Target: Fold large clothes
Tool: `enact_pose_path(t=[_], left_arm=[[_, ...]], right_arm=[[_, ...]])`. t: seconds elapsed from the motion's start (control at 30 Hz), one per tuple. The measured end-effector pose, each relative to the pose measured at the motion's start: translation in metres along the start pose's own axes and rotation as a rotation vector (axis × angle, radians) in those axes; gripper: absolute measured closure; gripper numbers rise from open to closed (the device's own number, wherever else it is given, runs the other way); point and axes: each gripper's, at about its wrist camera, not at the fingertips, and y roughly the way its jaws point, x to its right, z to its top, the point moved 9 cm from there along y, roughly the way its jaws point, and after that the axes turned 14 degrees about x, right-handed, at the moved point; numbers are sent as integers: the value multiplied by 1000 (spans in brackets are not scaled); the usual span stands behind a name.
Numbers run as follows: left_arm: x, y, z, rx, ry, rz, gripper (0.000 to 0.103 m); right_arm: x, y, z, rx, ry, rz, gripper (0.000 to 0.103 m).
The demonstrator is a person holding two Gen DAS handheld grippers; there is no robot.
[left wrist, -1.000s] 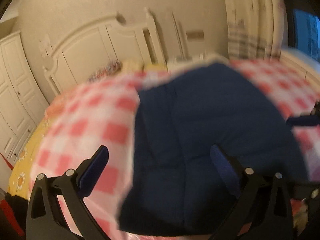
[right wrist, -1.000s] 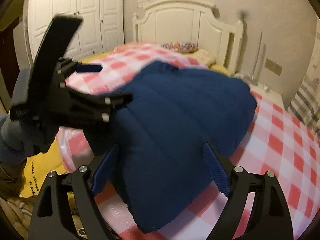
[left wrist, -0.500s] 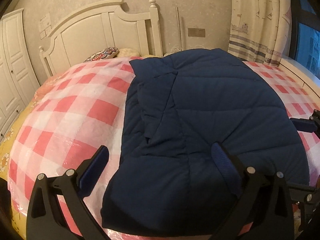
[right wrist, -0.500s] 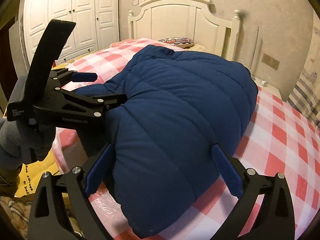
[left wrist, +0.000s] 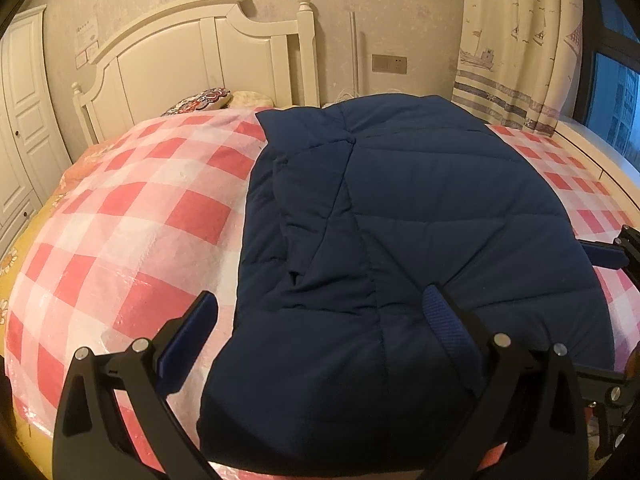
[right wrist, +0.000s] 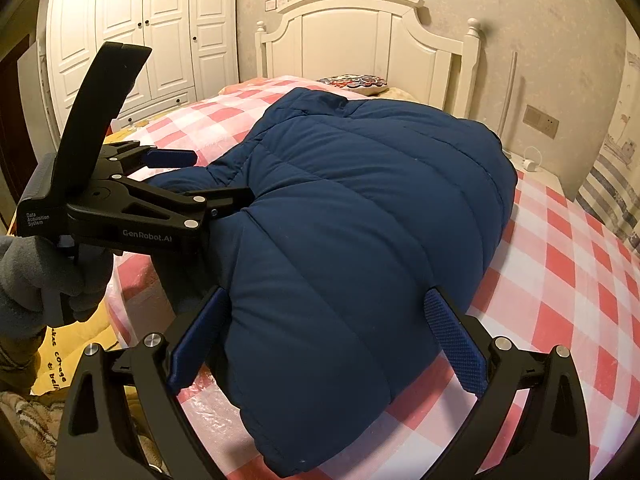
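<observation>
Left wrist view: no legible writing; a paper notice on the wall beside the headboard (left wrist: 208, 52) too small to read. Left tongs (left wrist: 316, 312) spread wide, nothing clamped, poised over the near end of the navy quilted jacket (left wrist: 400, 220), which lies folded on the bed (left wrist: 120, 208) toward its right side, running from the foot edge up toward the headboard. Only a fingertip of the right tongs (left wrist: 612, 254) showing at the right edge, the rest cut off. Right wrist view: "GenRobot.AI" and "Data Acquisition System" printed on the left tongs' body, held by a grey-gloved hand (right wrist: 44, 276); yellow fabric (right wrist: 60, 360) with partly legible lettering at lower left. Right tongs (right wrist: 326, 316) wide apart after just opening, the jacket's near corner between them, unpinched.
</observation>
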Motion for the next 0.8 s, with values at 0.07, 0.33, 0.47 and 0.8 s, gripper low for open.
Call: enact_pose_path(t=[0.07,0.33,0.47,0.8], left_arm=[[0,0,0,0,-1,-1,2],[-2,-7,5,-21,-28,-6,2],[-19,-19,17,-23,-239,-178,2],[-45,47,-18,-281,-614,-437,2]], right_arm=[[0,0,-1,0,1,1,4],[3,-4,1,-36,52,-1,4],[25,-23,9,19,248,30,4],[57,28,-15,-74,689,178,4]])
